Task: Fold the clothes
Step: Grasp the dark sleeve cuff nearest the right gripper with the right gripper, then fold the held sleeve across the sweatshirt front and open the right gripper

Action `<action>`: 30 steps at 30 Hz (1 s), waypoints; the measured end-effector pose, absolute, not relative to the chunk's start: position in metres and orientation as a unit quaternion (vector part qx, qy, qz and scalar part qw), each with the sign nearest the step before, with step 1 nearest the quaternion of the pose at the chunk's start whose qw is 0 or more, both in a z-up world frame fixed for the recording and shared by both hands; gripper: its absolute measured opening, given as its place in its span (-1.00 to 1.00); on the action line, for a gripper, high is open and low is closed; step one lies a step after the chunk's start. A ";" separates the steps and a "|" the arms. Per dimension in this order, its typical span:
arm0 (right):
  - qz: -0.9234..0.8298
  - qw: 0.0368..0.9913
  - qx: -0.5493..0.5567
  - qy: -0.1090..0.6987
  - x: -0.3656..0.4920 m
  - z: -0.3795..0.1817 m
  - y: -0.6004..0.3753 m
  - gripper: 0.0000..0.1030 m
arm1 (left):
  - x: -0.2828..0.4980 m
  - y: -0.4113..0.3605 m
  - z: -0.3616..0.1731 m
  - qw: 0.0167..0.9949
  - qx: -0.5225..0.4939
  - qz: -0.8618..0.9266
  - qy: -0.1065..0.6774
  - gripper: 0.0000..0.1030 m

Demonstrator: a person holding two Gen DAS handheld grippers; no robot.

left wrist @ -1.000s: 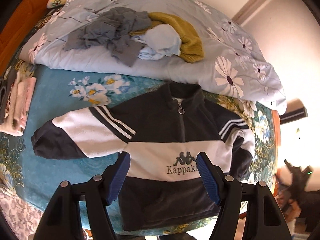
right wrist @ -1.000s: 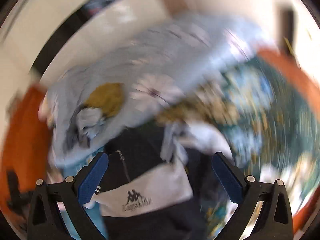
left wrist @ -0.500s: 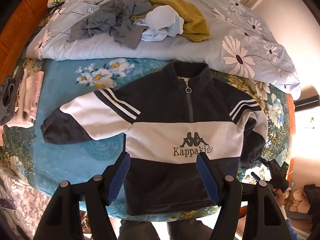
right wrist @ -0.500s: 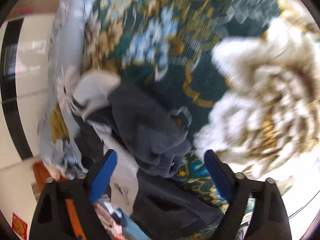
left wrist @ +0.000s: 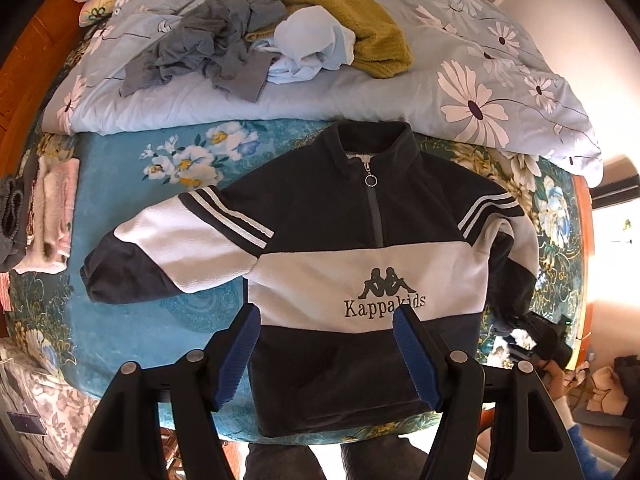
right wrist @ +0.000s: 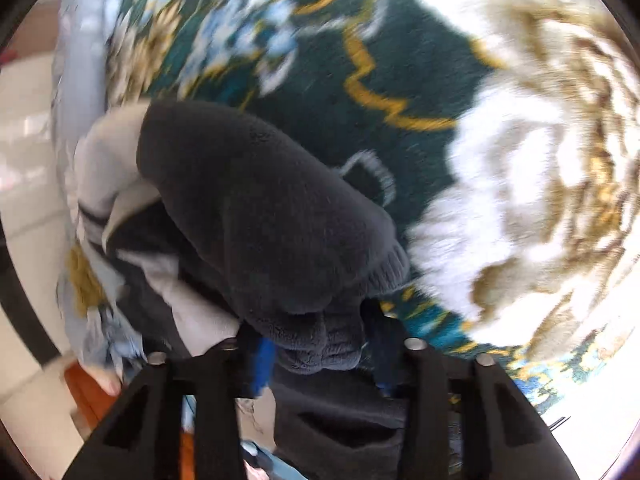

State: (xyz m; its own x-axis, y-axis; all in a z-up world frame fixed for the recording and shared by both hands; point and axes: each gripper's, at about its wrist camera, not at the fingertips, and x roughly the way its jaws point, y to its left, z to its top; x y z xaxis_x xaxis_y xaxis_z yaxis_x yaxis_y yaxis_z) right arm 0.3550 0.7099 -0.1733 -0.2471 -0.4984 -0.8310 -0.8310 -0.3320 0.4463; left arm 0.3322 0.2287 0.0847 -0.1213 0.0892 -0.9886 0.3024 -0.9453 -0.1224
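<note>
A navy and white zip-neck sweatshirt [left wrist: 344, 256] with a Kappa Kids logo lies face up on the teal floral bedspread [left wrist: 120, 320]. Its left sleeve [left wrist: 160, 256] is spread out to the side; its right sleeve [left wrist: 512, 264] is folded down along the body. My left gripper [left wrist: 326, 354] is open and empty, held above the sweatshirt's lower hem. My right gripper [right wrist: 320, 360] is shut on the dark cuff [right wrist: 312, 344] of the right sleeve, close to the bedspread [right wrist: 400, 60]. It shows in the left wrist view [left wrist: 536, 336] at the sweatshirt's right edge.
A folded light blue floral duvet [left wrist: 480, 80] lies across the back of the bed, with a heap of grey [left wrist: 200, 56], pale blue [left wrist: 312, 44] and mustard [left wrist: 372, 28] clothes on it. Folded pink and grey items [left wrist: 44, 216] sit at the left edge. The bed's front edge is just below the hem.
My right gripper swung down to the right sleeve and closed on its cuff. My left gripper rose and pulled back, staying open, so the whole sweatshirt is in view.
</note>
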 end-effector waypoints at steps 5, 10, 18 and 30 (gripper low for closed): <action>0.630 0.181 -0.592 0.469 0.344 -0.132 0.750 -0.51 | 0.333 0.224 0.081 0.080 0.659 -0.731 0.157 0.41; 0.698 0.206 -0.585 0.356 0.307 -0.087 0.806 -0.53 | 0.335 0.219 0.077 0.087 0.662 -0.727 0.160 0.41; 0.728 0.219 -0.604 0.240 0.236 -0.064 0.828 -0.54 | 0.338 0.208 0.075 0.112 0.659 -0.725 0.167 0.41; 0.714 0.229 -0.609 0.260 0.242 -0.072 0.827 -0.30 | 0.371 0.176 0.072 0.161 0.646 -0.718 0.204 0.43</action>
State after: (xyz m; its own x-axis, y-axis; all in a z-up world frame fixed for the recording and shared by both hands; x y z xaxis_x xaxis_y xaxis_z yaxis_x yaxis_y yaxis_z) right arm 0.2424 0.8273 -0.0722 -0.1538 0.0102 -0.9881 -0.6431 -0.7602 0.0923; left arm 0.3707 0.1762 0.0719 -0.1138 0.0313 -0.9930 0.4945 -0.8651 -0.0839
